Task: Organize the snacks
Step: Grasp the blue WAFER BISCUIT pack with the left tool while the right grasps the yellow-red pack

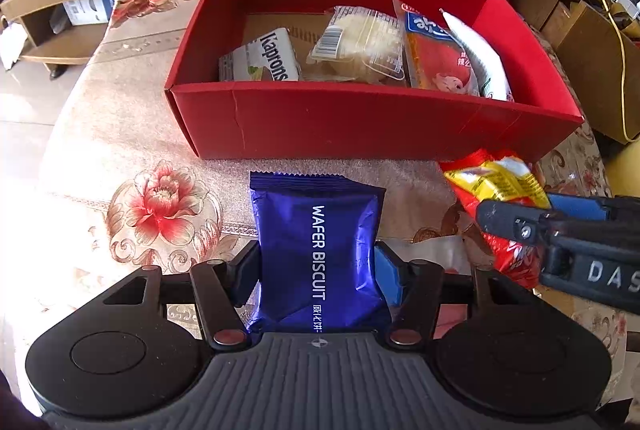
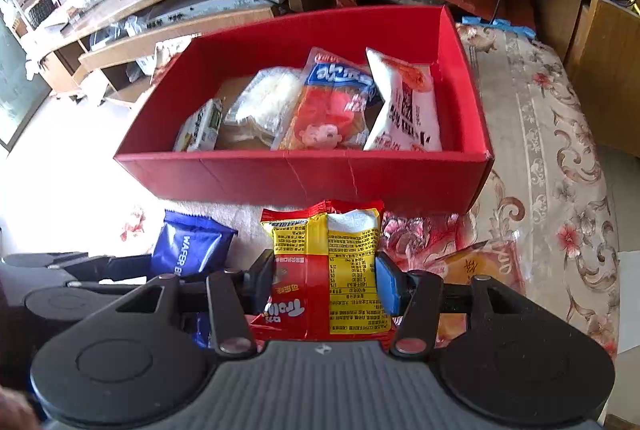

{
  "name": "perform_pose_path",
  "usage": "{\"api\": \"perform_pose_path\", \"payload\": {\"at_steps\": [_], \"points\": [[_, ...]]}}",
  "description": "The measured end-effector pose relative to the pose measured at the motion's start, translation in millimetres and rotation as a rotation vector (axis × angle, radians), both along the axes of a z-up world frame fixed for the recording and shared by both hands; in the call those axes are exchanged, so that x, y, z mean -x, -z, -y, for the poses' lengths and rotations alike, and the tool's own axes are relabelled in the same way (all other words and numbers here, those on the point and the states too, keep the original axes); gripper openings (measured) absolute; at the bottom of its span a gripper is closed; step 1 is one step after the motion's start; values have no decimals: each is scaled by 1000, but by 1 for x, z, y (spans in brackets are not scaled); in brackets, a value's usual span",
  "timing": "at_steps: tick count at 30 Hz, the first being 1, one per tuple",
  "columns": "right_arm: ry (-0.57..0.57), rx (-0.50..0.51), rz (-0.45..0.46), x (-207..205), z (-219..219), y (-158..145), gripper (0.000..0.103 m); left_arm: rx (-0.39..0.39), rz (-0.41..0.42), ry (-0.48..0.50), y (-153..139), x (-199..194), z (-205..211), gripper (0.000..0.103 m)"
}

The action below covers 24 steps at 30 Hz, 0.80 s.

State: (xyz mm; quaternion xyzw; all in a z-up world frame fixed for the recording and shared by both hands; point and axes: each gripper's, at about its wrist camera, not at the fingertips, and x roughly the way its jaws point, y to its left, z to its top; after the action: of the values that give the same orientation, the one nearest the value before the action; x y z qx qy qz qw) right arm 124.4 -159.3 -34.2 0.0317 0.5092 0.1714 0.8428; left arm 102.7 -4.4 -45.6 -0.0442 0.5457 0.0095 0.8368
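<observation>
My left claw point(image 1: 316, 270) grips the blue wafer packet point(image 1: 316, 250), my right point(image 2: 324, 280) the red-yellow packet point(image 2: 324, 270) — the red box point(image 2: 304, 174) stands just ahead, four snacks already inside.

Two downward wrist views, shared red box point(image 1: 372, 122)
</observation>
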Motion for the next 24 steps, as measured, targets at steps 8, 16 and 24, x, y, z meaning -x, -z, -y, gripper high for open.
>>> {"api": "perform_pose_path", "payload": {"at_steps": [8,16,24], "points": [[-26,51,-47,-3,-8,19,51,-43,-13,7,8,-6,3,71],[-39,77,-46,-2,-7,25,52,-87,-4,30,12,-4,9,70],[-45,82,3,11,-7,8,51,-23,27,13,-3,8,2,66]]}}
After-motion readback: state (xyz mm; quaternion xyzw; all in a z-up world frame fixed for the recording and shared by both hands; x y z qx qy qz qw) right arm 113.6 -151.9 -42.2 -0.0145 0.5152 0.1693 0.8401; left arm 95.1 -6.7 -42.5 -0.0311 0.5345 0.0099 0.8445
